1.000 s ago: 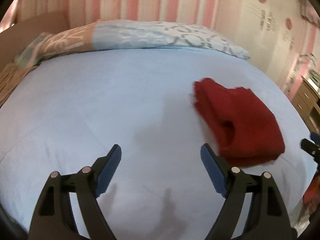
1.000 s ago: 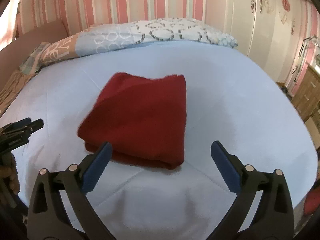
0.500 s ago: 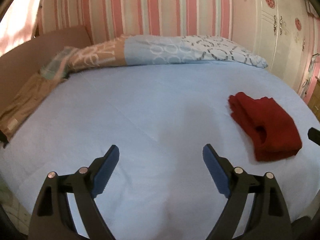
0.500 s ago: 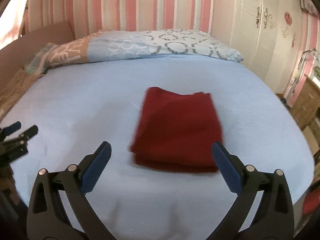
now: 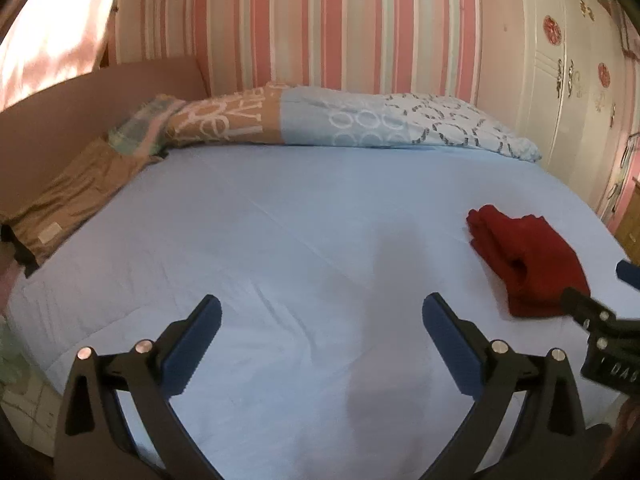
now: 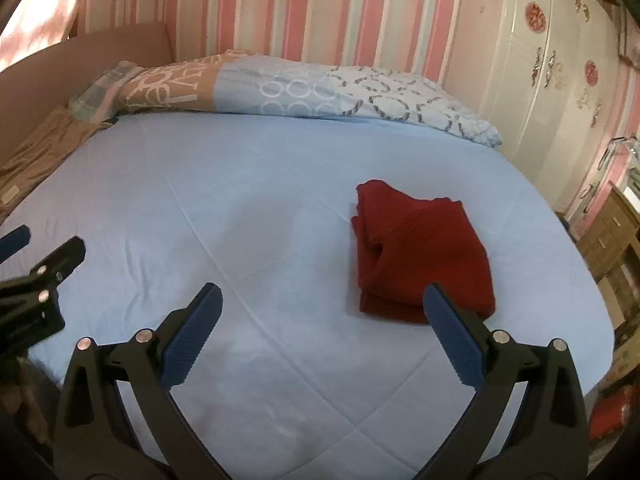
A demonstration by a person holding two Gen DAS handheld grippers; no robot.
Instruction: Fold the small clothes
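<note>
A folded dark red garment [image 6: 420, 256] lies on the light blue bed [image 6: 240, 200], right of centre; it also shows in the left wrist view [image 5: 528, 260] at the right. My left gripper [image 5: 320, 340] is open and empty above the bare sheet, well to the left of the garment. My right gripper [image 6: 320, 336] is open and empty, near the garment's front left; its right finger [image 6: 452, 336] overlaps the garment's near edge in view. Each gripper shows at the edge of the other's view.
A patterned blue and tan duvet [image 5: 340, 124] lies rolled along the head of the bed. Brown cloth [image 5: 68, 200] lies at the left edge. A white wardrobe [image 6: 552, 80] and a wooden drawer unit [image 6: 612, 236] stand to the right. Striped pink wall behind.
Both grippers have pulled back and up from the folded red garment, which now looks smaller and lies further right. Both stay open and empty.
</note>
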